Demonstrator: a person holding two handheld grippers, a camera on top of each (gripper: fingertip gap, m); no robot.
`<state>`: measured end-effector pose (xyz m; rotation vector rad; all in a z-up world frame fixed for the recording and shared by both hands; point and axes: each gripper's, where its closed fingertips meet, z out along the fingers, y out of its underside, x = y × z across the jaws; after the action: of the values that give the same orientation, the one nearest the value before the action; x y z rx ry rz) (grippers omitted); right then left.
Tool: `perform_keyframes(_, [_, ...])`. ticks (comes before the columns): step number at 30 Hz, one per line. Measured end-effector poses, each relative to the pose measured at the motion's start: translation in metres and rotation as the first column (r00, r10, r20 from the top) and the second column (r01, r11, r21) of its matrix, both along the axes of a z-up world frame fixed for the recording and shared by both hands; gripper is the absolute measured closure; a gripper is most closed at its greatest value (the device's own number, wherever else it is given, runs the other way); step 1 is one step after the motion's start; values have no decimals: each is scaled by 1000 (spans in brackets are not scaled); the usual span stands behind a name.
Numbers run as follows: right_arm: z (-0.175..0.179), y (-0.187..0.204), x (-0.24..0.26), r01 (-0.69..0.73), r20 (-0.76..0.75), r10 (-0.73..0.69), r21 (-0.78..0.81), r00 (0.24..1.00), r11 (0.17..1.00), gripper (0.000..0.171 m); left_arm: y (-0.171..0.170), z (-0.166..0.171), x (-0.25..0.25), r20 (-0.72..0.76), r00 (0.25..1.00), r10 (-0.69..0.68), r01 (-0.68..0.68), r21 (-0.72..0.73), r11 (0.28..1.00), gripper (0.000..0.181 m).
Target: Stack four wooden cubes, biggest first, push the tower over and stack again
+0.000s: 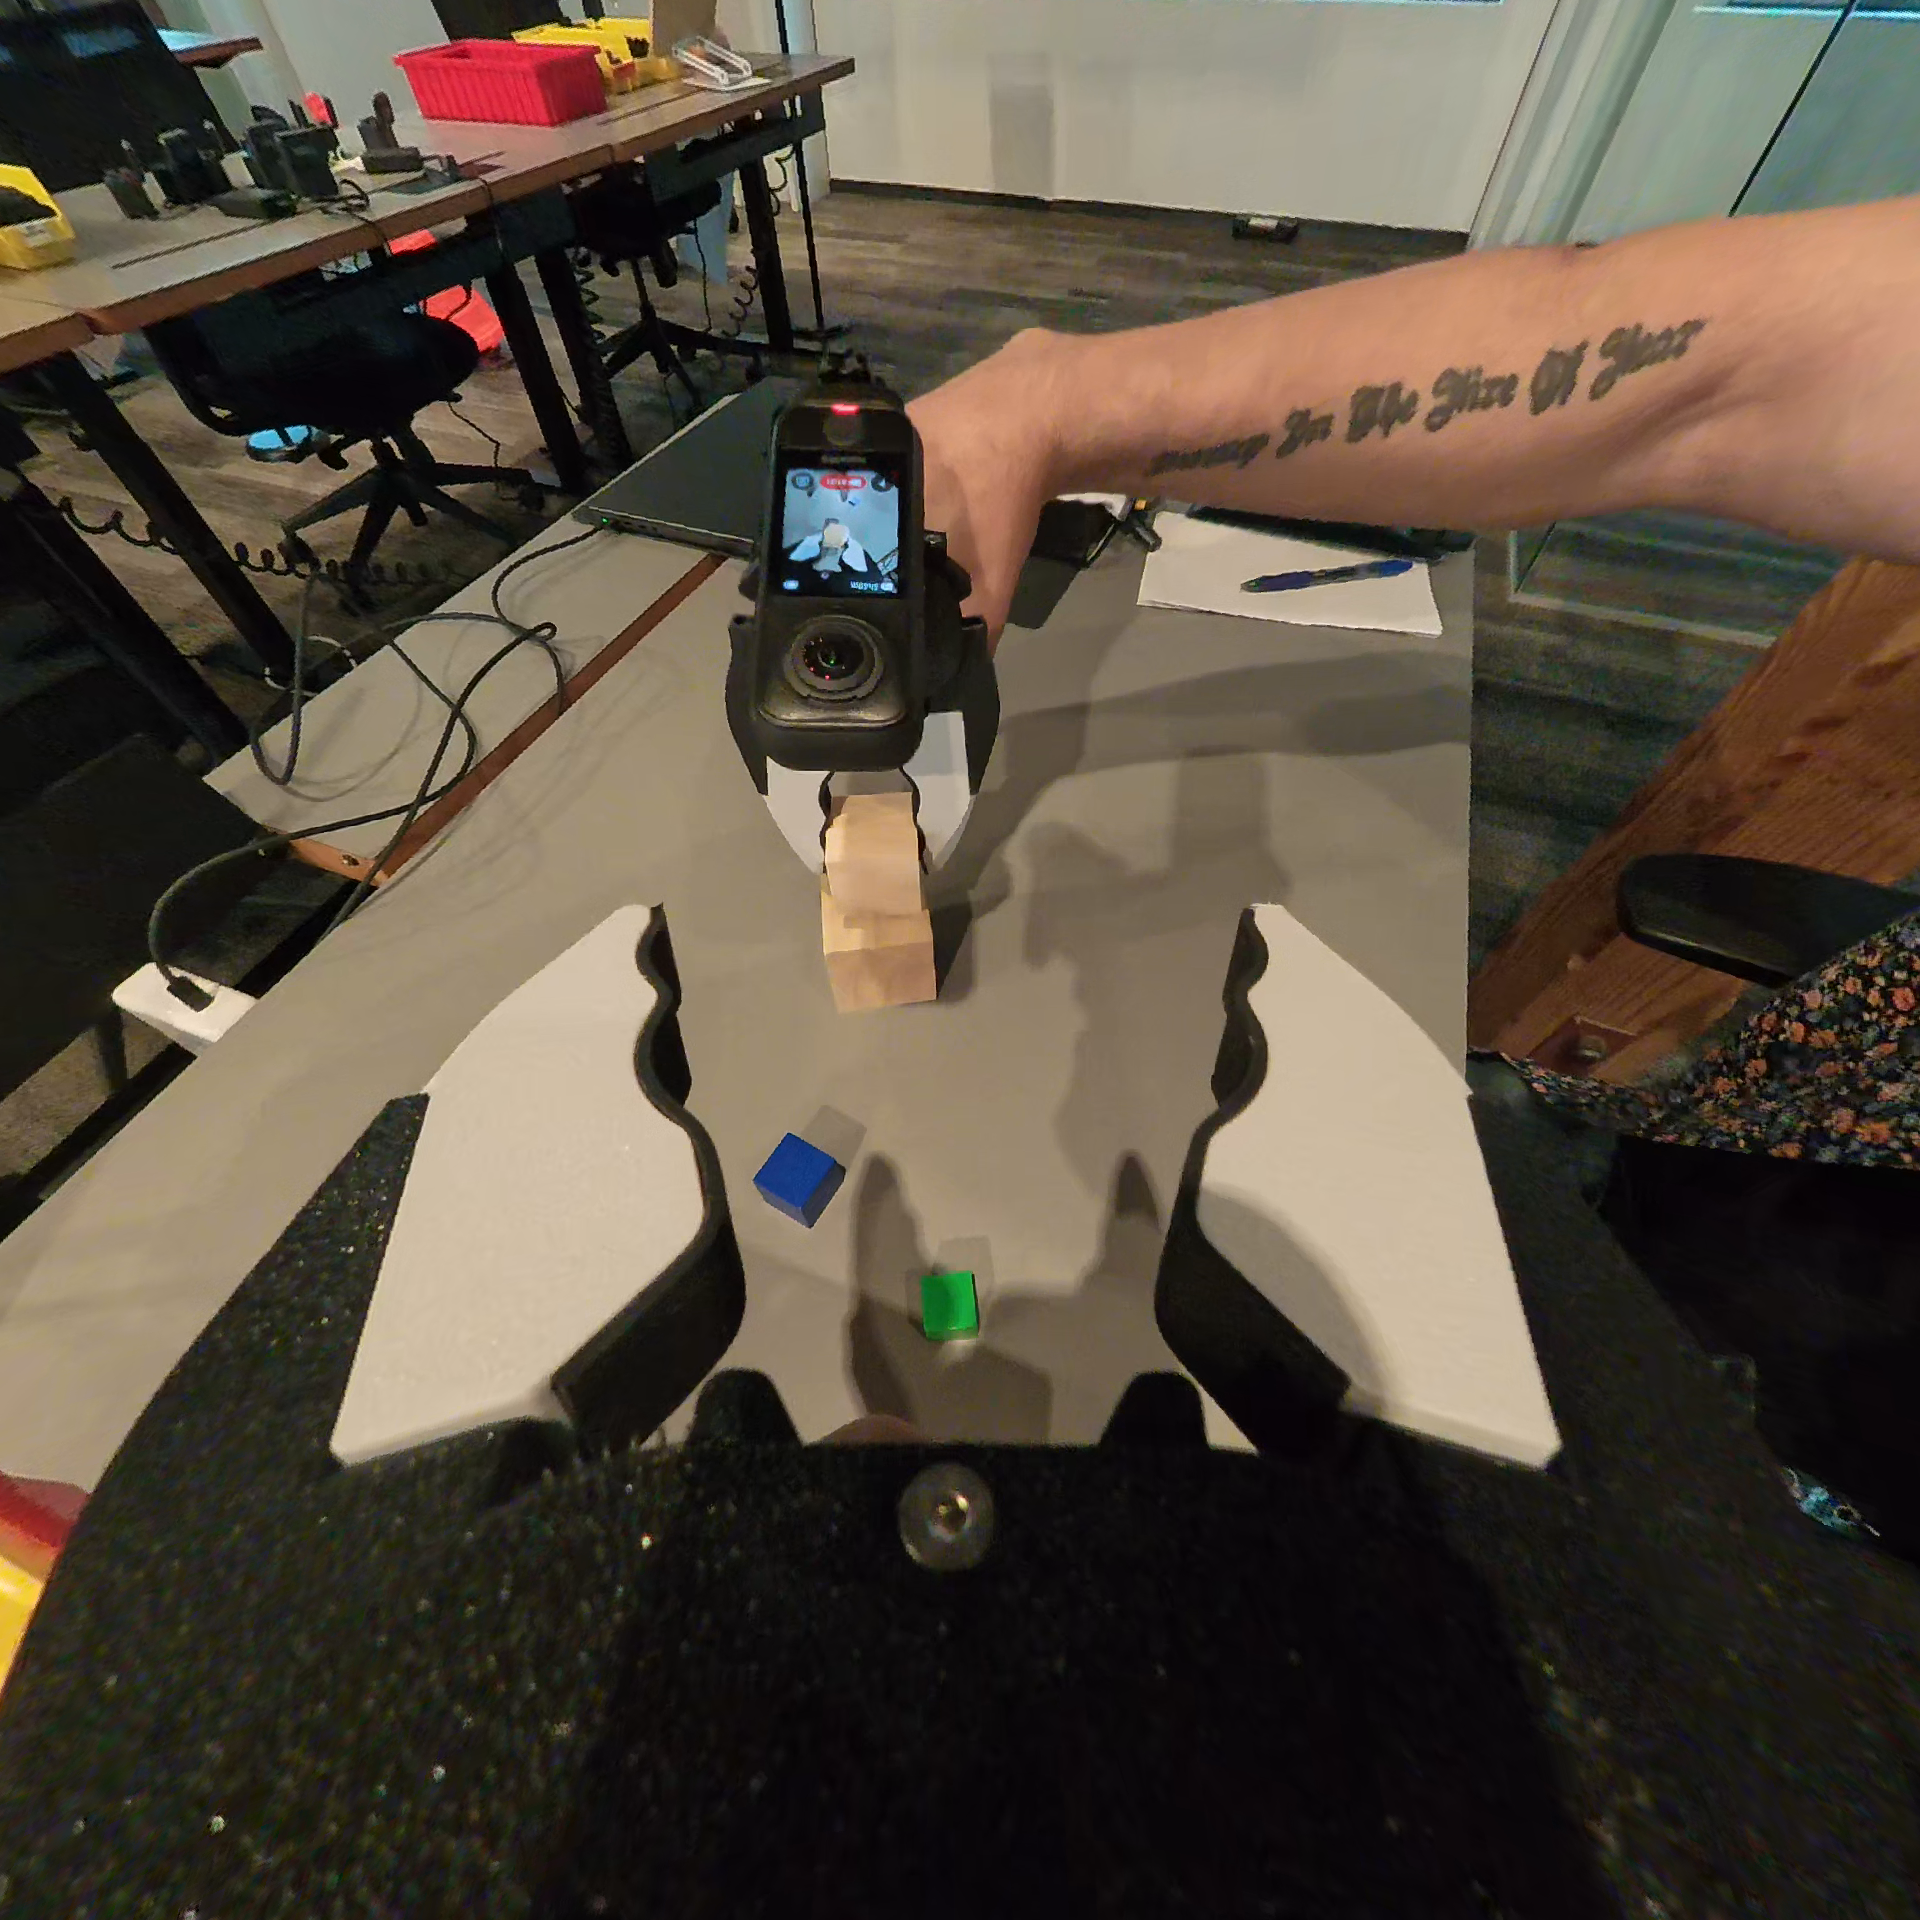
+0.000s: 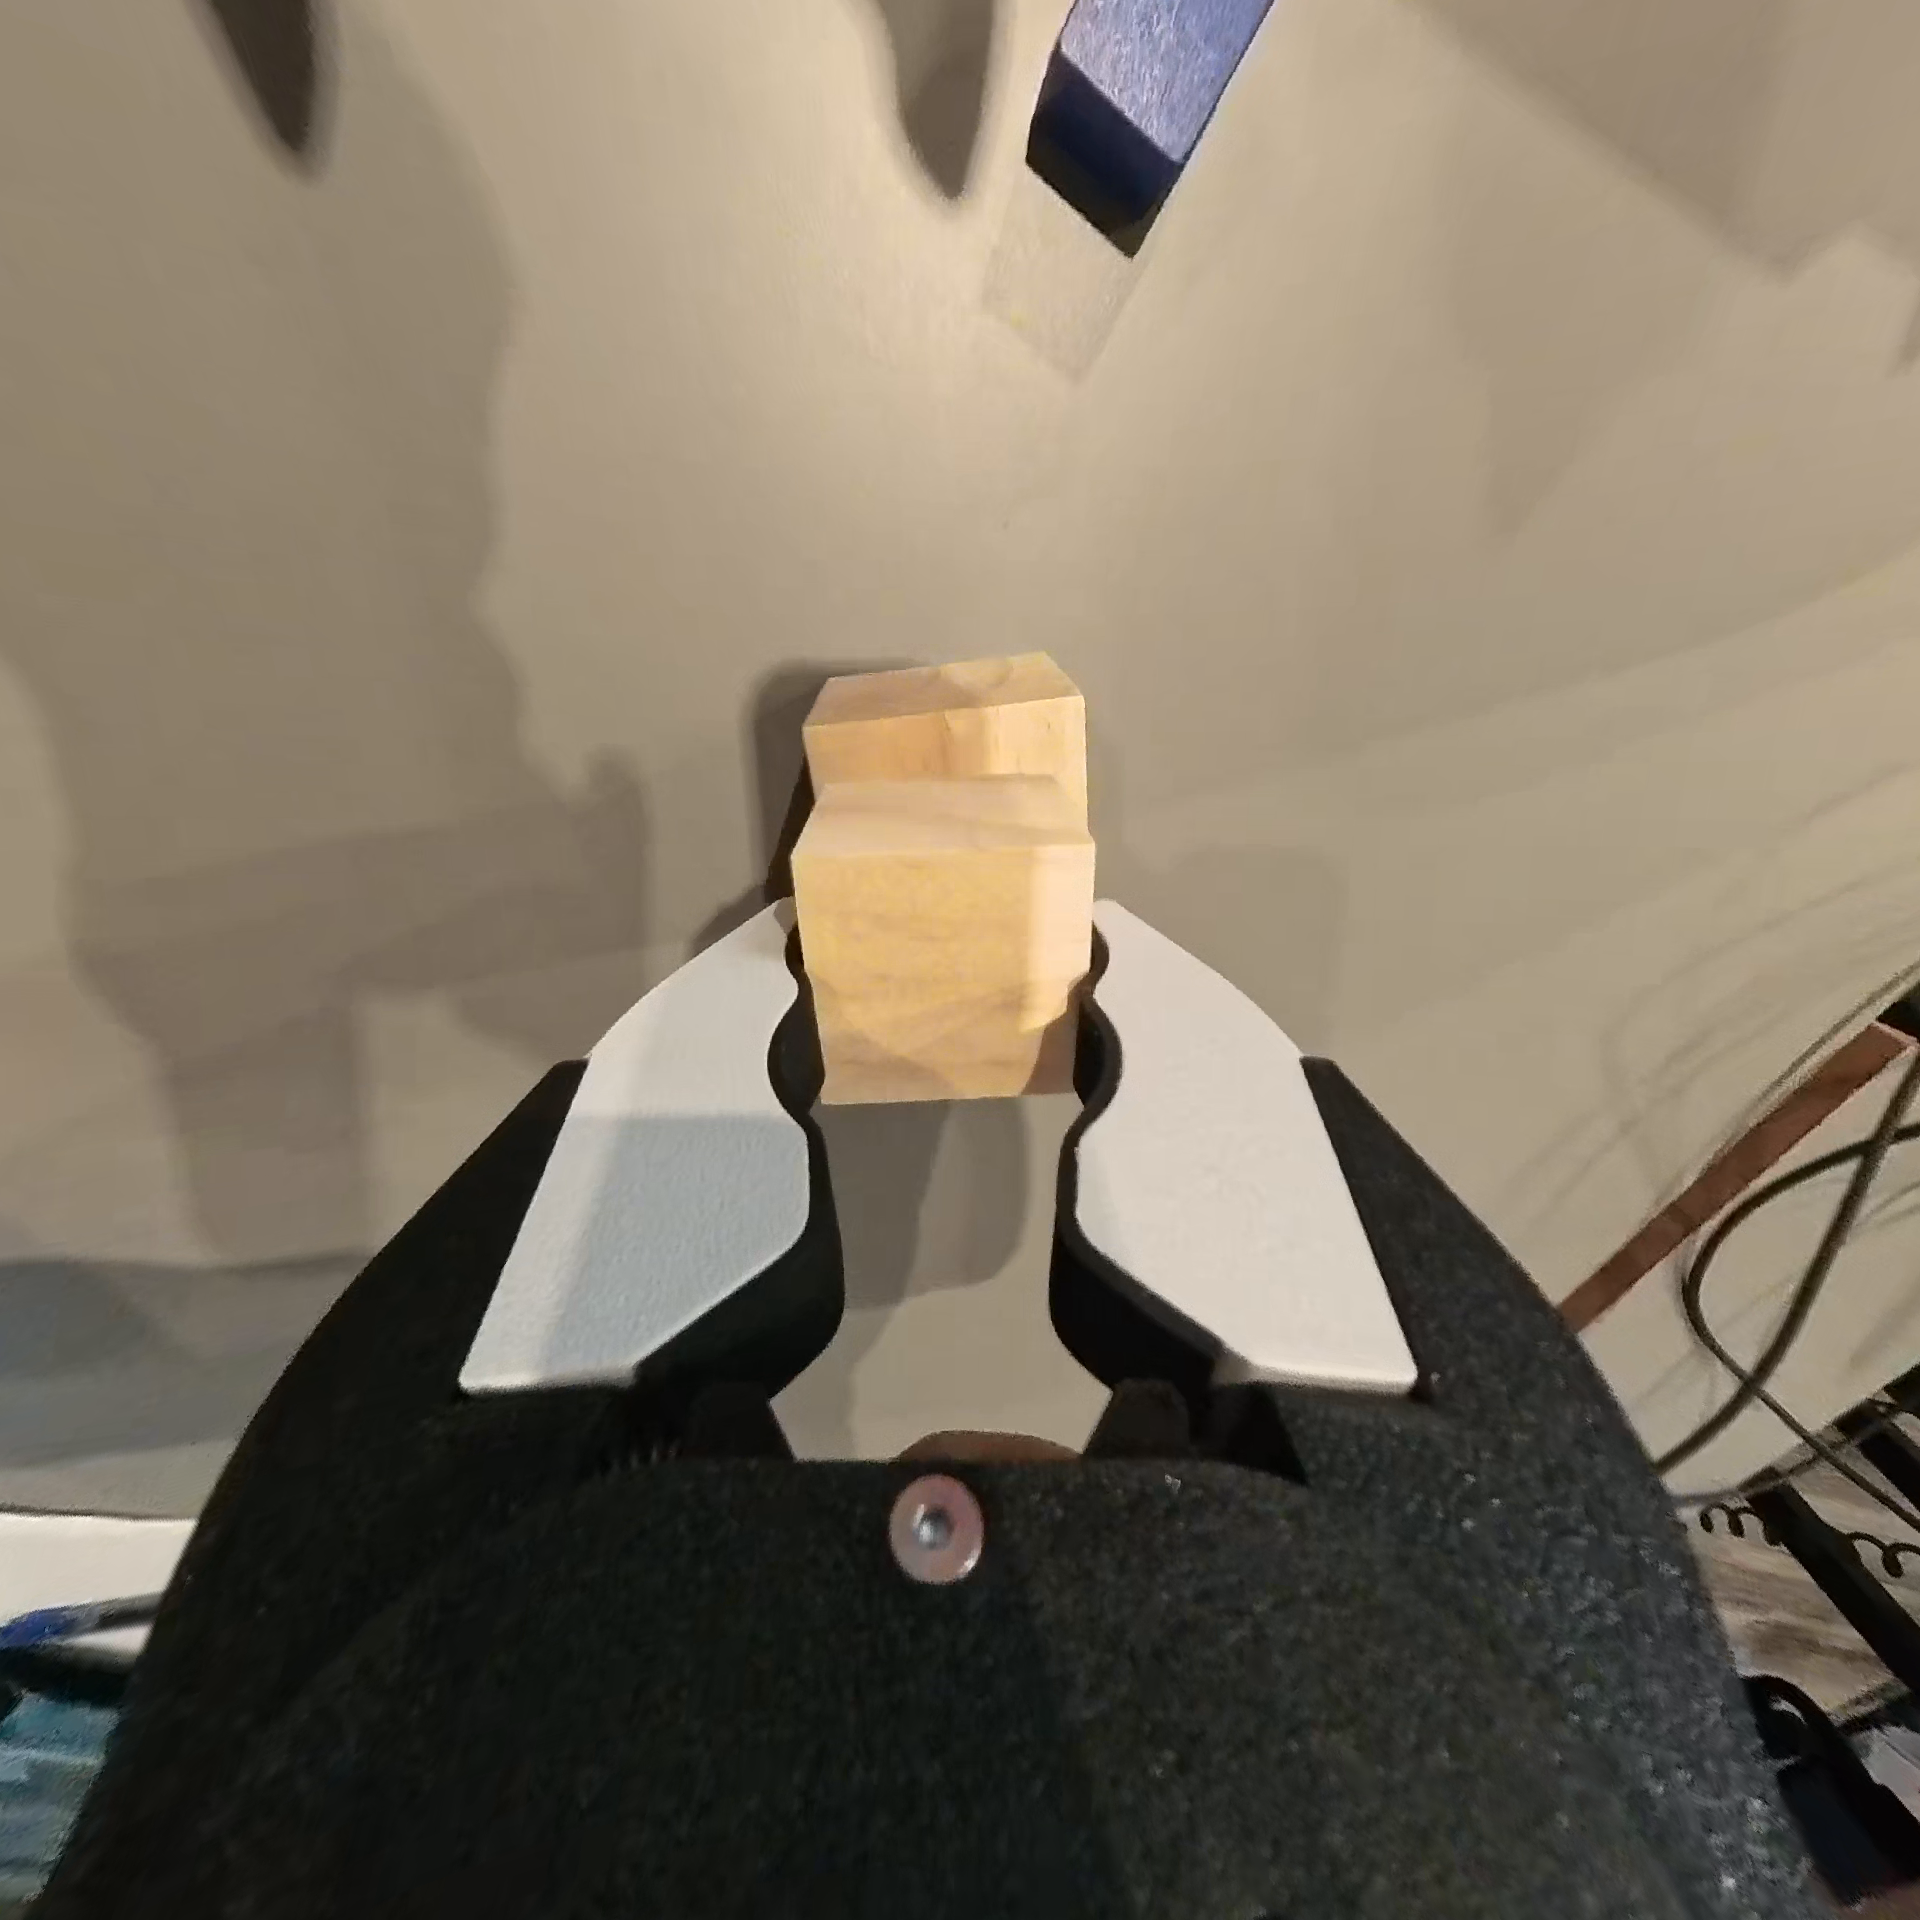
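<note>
Right gripper (image 2: 940, 977) clamped an upper wooden cube (image 2: 940, 935), poised over (perhaps touching) a lower wooden cube (image 2: 940, 717) on the grey table (image 2: 1455, 623), apparently aligning them. Left gripper (image 1: 951, 1091) hovered spread wide and empty above a blue cube (image 1: 798, 1176); only its view showed the green cube (image 1: 948, 1304).
</note>
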<state>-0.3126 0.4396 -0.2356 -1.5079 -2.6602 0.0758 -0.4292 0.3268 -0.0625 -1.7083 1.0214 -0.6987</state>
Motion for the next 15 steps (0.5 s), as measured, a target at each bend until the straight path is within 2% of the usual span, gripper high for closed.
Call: perform_keyframes(15, [-11,2,1,-35,-16,35,-11,999,999,126,3,-7,3,-12,1000,-7,7,-20,1000,82])
